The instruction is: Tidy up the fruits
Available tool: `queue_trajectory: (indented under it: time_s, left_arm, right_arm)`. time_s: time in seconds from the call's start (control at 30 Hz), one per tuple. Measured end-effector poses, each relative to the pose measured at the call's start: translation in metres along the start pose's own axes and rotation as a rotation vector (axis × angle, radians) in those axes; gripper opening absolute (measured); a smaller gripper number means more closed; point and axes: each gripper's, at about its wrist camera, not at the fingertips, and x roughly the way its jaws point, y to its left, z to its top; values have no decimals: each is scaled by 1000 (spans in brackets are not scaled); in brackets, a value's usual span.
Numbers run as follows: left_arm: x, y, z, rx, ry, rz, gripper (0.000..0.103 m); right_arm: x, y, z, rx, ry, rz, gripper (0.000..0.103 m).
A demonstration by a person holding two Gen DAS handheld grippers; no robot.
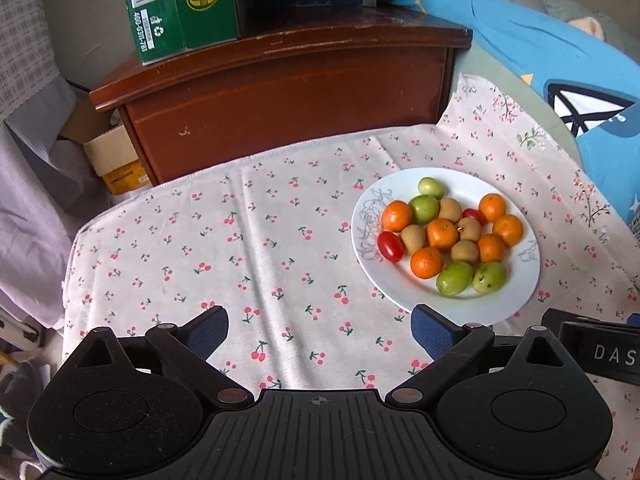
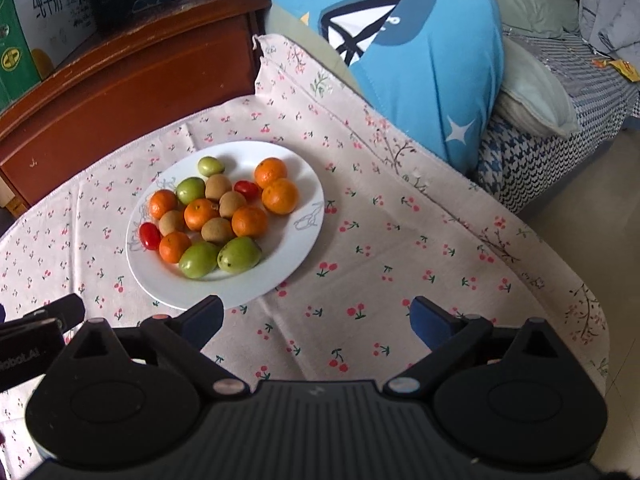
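A white plate (image 1: pixel 516 292) sits on the cherry-print cloth (image 1: pixel 240 248), piled with several small oranges (image 1: pixel 442 234), green fruits (image 1: pixel 454 278), brown longans (image 1: pixel 413 238) and two cherry tomatoes (image 1: pixel 390 246). My left gripper (image 1: pixel 320 326) is open and empty, hovering left of and nearer than the plate. In the right wrist view the plate (image 2: pixel 296 240) lies ahead to the left, holding oranges (image 2: pixel 280 196), green fruits (image 2: pixel 239 254) and a tomato (image 2: pixel 149 236). My right gripper (image 2: pixel 316 316) is open and empty, just short of the plate's near rim.
A dark wooden cabinet (image 1: pixel 288 92) stands behind the table with a green carton (image 1: pixel 180 8) on top. A blue cushion (image 2: pixel 420 56) leans at the table's far right edge. The right gripper's body (image 1: pixel 600 352) shows at the left view's right edge. A bed (image 2: pixel 560 120) lies beyond.
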Motion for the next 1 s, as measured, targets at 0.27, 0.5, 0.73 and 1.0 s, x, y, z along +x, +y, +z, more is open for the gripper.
queue_trajectory:
  time_s: [0.27, 0.5, 0.73, 1.0]
  left_arm:
    - [10, -2, 2, -20, 16, -4, 99]
    - [16, -4, 3, -12, 26, 9, 99]
    - [22, -5, 2, -15, 36, 21, 99]
    - [23, -7, 1, 2, 34, 33, 99]
  right_arm:
    - [5, 8, 0, -35, 0, -13, 101]
    - [13, 9, 1, -25, 12, -21, 101]
    - [18, 12, 1, -32, 18, -25, 101]
    - [20, 11, 2, -27, 13, -29, 101]
